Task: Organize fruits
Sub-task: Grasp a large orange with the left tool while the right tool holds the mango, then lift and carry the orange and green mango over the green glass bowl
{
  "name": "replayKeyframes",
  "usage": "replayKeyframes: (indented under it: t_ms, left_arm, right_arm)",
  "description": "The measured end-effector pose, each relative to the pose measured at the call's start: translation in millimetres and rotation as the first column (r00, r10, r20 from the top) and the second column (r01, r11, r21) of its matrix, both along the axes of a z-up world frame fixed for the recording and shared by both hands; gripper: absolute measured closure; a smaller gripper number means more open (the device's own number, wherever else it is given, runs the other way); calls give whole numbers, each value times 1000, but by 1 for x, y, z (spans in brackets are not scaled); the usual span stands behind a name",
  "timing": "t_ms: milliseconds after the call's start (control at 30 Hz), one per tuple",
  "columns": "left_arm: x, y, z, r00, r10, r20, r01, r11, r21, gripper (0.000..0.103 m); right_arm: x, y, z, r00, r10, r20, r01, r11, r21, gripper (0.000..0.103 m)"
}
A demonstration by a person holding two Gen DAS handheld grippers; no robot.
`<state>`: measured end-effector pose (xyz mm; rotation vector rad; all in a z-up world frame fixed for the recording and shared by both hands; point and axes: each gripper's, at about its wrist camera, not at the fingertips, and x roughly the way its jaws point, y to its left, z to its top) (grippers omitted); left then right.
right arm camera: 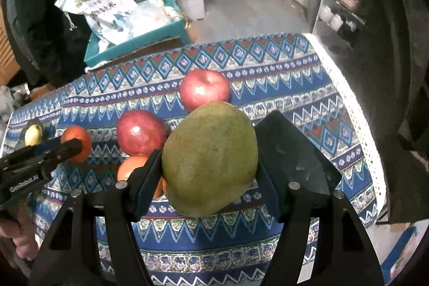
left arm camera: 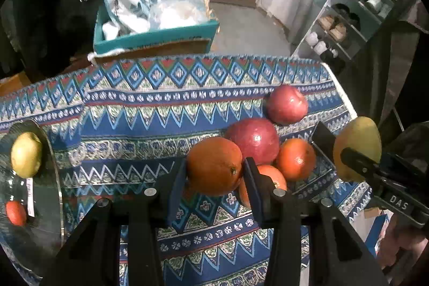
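Observation:
My left gripper (left arm camera: pixel 214 168) is shut on an orange (left arm camera: pixel 214 165), held above the patterned tablecloth (left arm camera: pixel 134 119). My right gripper (right arm camera: pixel 210 165) is shut on a large green-yellow mango (right arm camera: pixel 210 157); the mango also shows at the right of the left wrist view (left arm camera: pixel 358 146). On the cloth lie two red apples (left arm camera: pixel 253 138) (left arm camera: pixel 287 103) and two oranges (left arm camera: pixel 295 158) (left arm camera: pixel 273 174) beside a black tray (right arm camera: pixel 297 154). At the far left a glass bowl (left arm camera: pixel 51 178) holds a yellow-green fruit (left arm camera: pixel 26 154) and a small orange fruit (left arm camera: pixel 16 212).
A teal box (left arm camera: pixel 155 36) with white bags stands behind the table. A shoe rack (left arm camera: pixel 351 18) stands at the right. The table's right edge (right arm camera: pixel 354 119) has a white lace trim. The left gripper with its orange shows in the right wrist view (right arm camera: pixel 76 144).

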<state>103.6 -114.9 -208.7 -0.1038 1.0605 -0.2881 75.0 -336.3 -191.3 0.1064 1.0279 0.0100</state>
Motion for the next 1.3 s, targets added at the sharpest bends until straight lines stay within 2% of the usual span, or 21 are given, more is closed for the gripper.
replayKeyframes:
  t_ms: [433,733,1300]
  left_arm:
    - [-25,8,63,989,0,148,-2,1000,9,59]
    - [-41,24,99,974,23,223,-19,1000,-20,59]
    - [-59,66,134,952,91,292,-73,995,-70,59]
  right_arm:
    - [-11,16,50,992,33,124,-30,999,-22,35]
    - [-21,32,84,977,65,205,-63,998,-15,35]
    - [-32,75,127,940,142,311,-148,989,-4,35]
